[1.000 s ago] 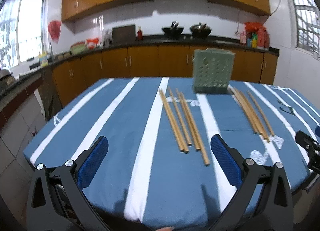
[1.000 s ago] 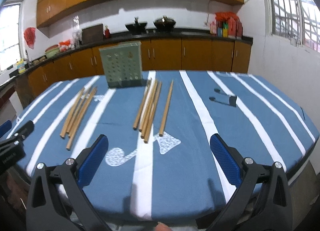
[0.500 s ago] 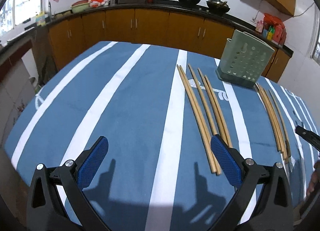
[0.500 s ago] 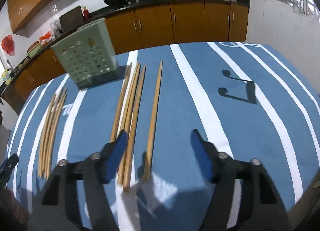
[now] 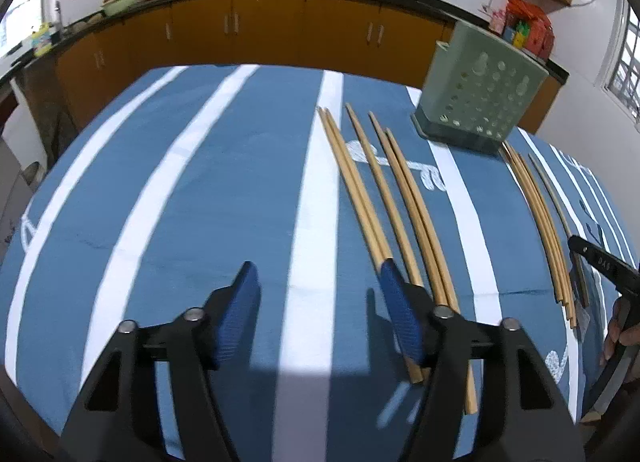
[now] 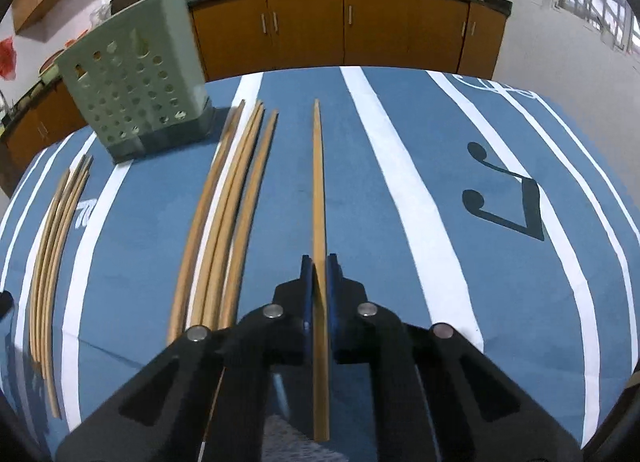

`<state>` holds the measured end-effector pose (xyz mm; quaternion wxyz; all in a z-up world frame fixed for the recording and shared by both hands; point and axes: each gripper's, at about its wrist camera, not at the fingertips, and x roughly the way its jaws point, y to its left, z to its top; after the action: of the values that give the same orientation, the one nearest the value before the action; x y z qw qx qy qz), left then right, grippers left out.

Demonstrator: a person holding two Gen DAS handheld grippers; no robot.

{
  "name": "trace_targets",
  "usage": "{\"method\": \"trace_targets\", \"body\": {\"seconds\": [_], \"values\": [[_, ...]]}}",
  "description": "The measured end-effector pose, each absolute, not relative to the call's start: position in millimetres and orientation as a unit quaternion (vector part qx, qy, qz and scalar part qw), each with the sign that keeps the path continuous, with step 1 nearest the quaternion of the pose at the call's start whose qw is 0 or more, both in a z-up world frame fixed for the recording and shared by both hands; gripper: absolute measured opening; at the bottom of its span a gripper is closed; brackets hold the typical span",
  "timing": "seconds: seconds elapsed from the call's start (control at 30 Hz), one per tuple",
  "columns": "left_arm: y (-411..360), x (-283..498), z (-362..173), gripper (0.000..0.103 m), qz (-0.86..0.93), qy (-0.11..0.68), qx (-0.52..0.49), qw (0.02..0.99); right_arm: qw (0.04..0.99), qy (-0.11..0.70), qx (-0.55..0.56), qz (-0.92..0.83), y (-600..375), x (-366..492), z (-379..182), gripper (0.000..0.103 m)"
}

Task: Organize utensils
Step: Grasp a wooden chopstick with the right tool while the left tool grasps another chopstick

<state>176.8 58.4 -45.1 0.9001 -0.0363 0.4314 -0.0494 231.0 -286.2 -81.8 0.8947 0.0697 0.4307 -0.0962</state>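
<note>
**Right wrist view: single chopstick clamped; left claw part-open beside the other bundle**

Right wrist view showed the right gripper pinched narrow on a lone chopstick, blue pads pressing both sides of it near its thick end. The stick ran straight ahead along the blue striped tablecloth, tip pointing toward the counter. Whether it was lifted or resting on the cloth, I couldn't tell.

Just left of it lay a bundle of four chopsticks, loosely parallel, far tips close to the green perforated holder. The holder stood upright on the cloth at rear left. A further set of chopsticks lay well to the left, near the table edge.

Left wrist view: left gripper sat at a medium gap, holding nothing, low over the cloth. Its right pad sat on or just above the near ends of a five-stick group; contact not clear. The left pad was over bare blue cloth, and a white stripe ran between the pads. The holder was at far right there, with the right-hand sticks beyond it and the other tool's black tip at the frame edge.
</note>
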Motion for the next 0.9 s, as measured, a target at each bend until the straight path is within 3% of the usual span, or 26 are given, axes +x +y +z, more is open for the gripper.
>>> {"method": "trace_targets", "body": {"seconds": [0.1, 0.37, 0.5, 0.9], "values": [[52, 181, -50, 0.048, -0.061, 0.443, -0.033, 0.894, 0.896, 0.428, 0.063, -0.097, -285, 231, -82, 0.008], [37, 188, -55, 0.036, -0.081, 0.454, -0.022, 0.887, 0.9, 0.421, 0.056, -0.099, -284, 231, -83, 0.008], [29, 196, -58, 0.022, -0.067, 0.457, -0.005, 0.887, 0.901, 0.42, 0.051, -0.1, -283, 229, -84, 0.008], [42, 244, -63, 0.01, -0.026, 0.435, 0.044, 0.899, 0.903, 0.415, 0.051, -0.094, -288, 241, -84, 0.008]]}}
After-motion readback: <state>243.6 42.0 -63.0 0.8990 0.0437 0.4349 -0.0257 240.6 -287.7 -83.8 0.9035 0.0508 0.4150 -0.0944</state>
